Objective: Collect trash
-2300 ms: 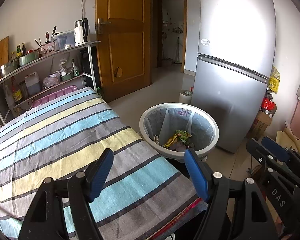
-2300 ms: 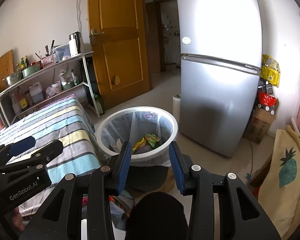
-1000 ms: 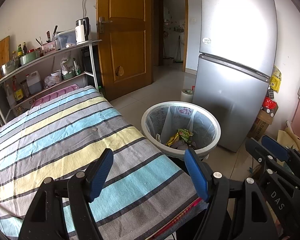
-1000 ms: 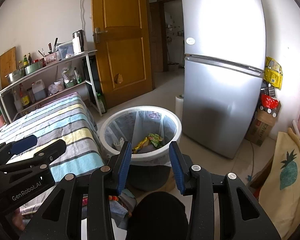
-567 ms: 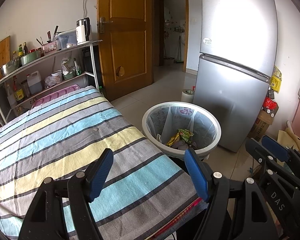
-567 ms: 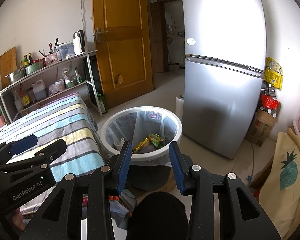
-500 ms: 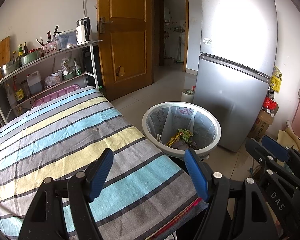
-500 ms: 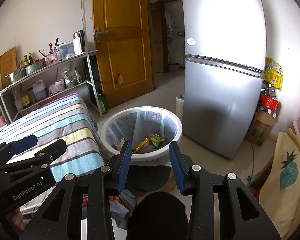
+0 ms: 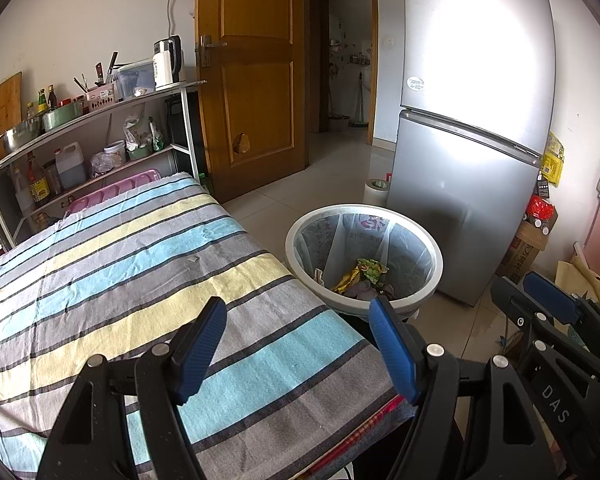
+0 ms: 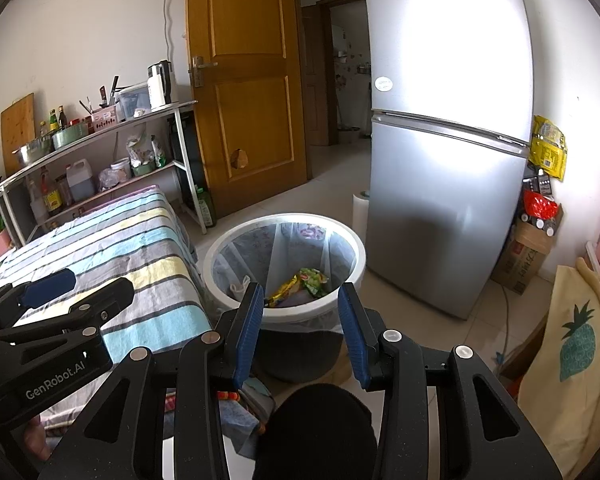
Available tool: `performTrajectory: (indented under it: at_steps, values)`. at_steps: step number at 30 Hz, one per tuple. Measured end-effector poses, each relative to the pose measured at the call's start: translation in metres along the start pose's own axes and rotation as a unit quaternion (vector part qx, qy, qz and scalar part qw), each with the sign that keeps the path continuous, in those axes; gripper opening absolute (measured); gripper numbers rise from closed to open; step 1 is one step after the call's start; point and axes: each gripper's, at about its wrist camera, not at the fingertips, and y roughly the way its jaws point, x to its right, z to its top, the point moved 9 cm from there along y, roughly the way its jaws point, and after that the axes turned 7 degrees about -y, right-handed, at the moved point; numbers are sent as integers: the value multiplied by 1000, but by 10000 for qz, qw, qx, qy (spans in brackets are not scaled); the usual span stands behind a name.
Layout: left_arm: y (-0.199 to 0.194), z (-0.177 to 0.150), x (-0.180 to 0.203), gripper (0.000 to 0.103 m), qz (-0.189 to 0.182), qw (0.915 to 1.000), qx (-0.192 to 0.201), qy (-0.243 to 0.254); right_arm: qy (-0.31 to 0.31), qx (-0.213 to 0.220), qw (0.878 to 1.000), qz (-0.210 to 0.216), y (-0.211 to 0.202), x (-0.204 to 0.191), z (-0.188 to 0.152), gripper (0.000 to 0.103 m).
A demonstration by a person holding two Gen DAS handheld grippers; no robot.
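A round white trash bin (image 9: 300,236) (image 10: 216,256) with a clear liner stands on the floor at the table's corner. Yellow and green wrappers (image 9: 362,274) (image 10: 300,280) lie at its bottom. My left gripper (image 9: 298,322) hovers over the near corner of the striped tablecloth (image 9: 112,264), open with nothing between its blue pads. My right gripper (image 10: 302,308) hangs just before the bin's near rim, open and empty. Each gripper also shows at the edge of the other's view: the right gripper (image 9: 540,292), the left gripper (image 10: 60,284).
A silver fridge (image 9: 472,120) stands right behind the bin. A brown door (image 9: 252,72) and an open doorway lie beyond. A metal shelf (image 9: 92,112) with bottles, a kettle and pots lines the left wall. A cardboard box (image 10: 524,256) and a pineapple-print bag (image 10: 576,348) sit at right.
Since the earliest frames both views shifted very slightly. Over the last second nothing has visibly changed, and both grippers stay open and still.
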Motion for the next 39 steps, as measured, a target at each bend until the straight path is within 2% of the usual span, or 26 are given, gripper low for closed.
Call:
performTrajectory:
  at_steps: [39]
  values:
    - [-1, 1, -1, 76, -4, 10000, 1, -1, -25, -23, 10000, 33, 0, -2, 1, 40]
